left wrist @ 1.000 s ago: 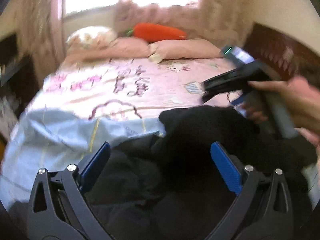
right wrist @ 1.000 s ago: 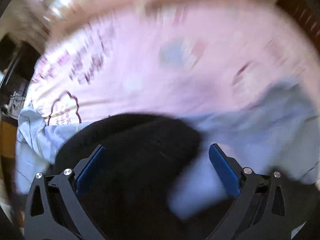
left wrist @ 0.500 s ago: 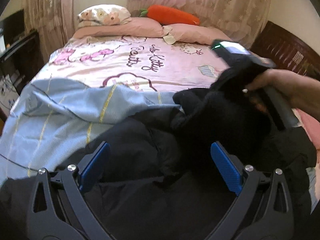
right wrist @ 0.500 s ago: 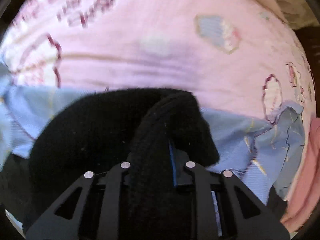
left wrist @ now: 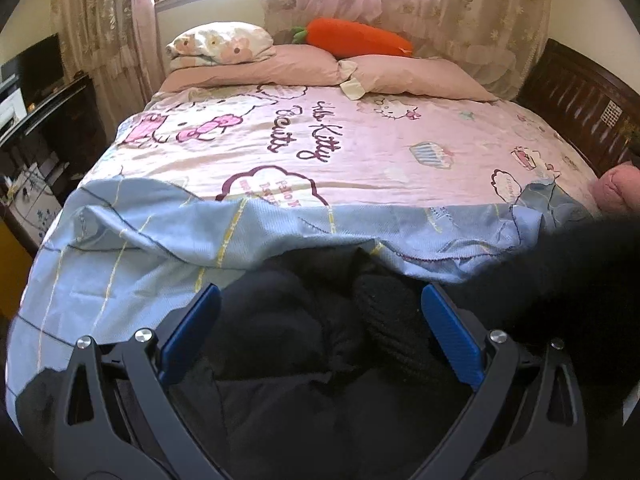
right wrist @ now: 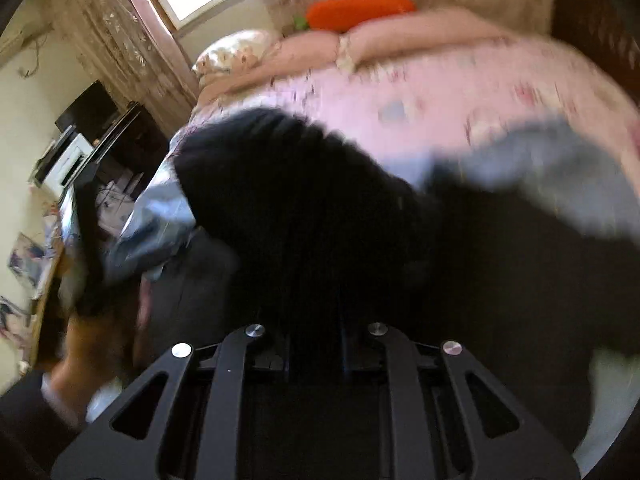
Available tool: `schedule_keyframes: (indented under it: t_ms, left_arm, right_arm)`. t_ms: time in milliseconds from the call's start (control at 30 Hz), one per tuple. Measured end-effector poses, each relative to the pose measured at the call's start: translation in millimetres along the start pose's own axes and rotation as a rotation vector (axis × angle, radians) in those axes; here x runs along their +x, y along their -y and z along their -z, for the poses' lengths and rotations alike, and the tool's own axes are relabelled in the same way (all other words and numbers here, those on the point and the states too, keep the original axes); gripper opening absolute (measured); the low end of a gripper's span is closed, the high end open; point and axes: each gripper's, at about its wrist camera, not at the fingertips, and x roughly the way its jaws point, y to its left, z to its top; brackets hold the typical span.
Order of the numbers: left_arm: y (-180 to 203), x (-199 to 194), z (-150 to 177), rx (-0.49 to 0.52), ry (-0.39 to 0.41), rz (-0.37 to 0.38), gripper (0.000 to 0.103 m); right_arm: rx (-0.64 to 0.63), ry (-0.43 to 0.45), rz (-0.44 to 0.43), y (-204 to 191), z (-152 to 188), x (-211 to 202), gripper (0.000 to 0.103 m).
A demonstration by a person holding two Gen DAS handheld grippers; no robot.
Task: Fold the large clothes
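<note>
At bed's foot, clamped right gripper (right wrist: 316,344) is lifting soft, bulky black padded coat (left wrist: 280,344); left gripper (left wrist: 320,332) is hovering agape.

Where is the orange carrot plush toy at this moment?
In the left wrist view the carrot plush lies at the far head of the bed, on top of the pink pillows, right of the floral pillow and below the curtained window.

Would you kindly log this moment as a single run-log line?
left tongs: open over black coat | right tongs: shut on black coat, lifting | surface: blue sheet
</note>
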Motion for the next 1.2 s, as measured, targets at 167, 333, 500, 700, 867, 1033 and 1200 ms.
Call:
schedule_keyframes:
  t_ms: [167,333,500,700,867,1033,1200]
  left_arm:
    - [10.2,5.8,19.8,0.039,-0.032,-0.035,0.101]
    - [-1.4,-3.7,23.2,-0.002,-0.046,0.013,0.101]
    - [-21.2,-39.7,-4.3,-0.047,0.048,0.099,0.101]
    - [-2.0,43.9,-34.9,-0.061,-0.228,0.085,0.101]
    - [17.6,87.7,-37.8,-0.308,-0.346,0.313,0.101]
    - [16.5,113.3,-35.5,-0.461,-0.383,0.297,0.101]
    - [-8.9,108.5,-8.7,-0.475,-0.410,0.237,0.101]
  right_arm:
    - [0.137,-0.259,0.131,-8.7,124.2,18.0,0.029]
    - [0.221,-0.369,0.169,-8.9,129.5,-12.4,0.069]
    - [-0.046,0.018,0.280,3.6,17.5,-57.4,0.102]
    - [-0.188,-0.059,0.425,41.1,-127.7,58.2,0.102]
    - [0.288,-0.159,0.093,73.8,-167.8,144.3,0.102]
    - [0.537,-0.279,0.155,87.9,-172.4,217.4,0.043]
    - [0.378,-0.260,0.148,63.4,-204.9,202.2,0.015]
